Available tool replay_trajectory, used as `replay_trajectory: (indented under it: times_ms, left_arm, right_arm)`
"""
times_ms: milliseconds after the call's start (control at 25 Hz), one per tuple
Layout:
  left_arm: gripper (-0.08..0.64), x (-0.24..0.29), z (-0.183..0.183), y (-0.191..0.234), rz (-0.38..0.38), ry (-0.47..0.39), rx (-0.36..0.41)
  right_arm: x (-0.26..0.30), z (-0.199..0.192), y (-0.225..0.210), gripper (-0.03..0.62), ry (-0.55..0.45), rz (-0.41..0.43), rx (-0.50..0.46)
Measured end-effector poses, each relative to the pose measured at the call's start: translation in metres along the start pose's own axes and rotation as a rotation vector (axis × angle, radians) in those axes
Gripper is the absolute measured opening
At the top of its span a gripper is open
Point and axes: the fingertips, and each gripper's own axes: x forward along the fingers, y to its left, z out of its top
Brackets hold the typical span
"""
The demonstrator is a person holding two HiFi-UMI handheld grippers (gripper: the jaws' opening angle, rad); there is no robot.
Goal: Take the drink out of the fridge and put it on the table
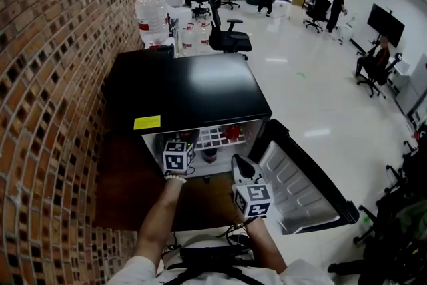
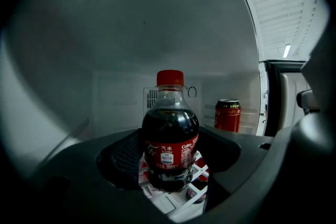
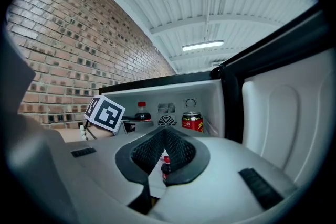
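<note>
We see a dark bottle [image 2: 169, 128] with a red cap and red label; right of the bottle, a red can [image 2: 227, 115]; behind it, the grey-white fridge wall [image 2: 115, 97].

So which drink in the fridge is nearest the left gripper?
The cola bottle with the red cap: it stands right between the left gripper's jaws. The red can stands farther back, to its right.
</note>
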Motion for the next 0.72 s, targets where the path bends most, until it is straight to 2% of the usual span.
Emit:
replay_trajectory:
  times_ms: [720]
  left_arm:
    - [0.301, -0.0081, -0.0002, 0.0002, 0.028, 0.006, 0.0]
  right_arm:
    - [-0.0087, 0.0045, -0.0012, 0.015, -0.013, -0.01, 0.007]
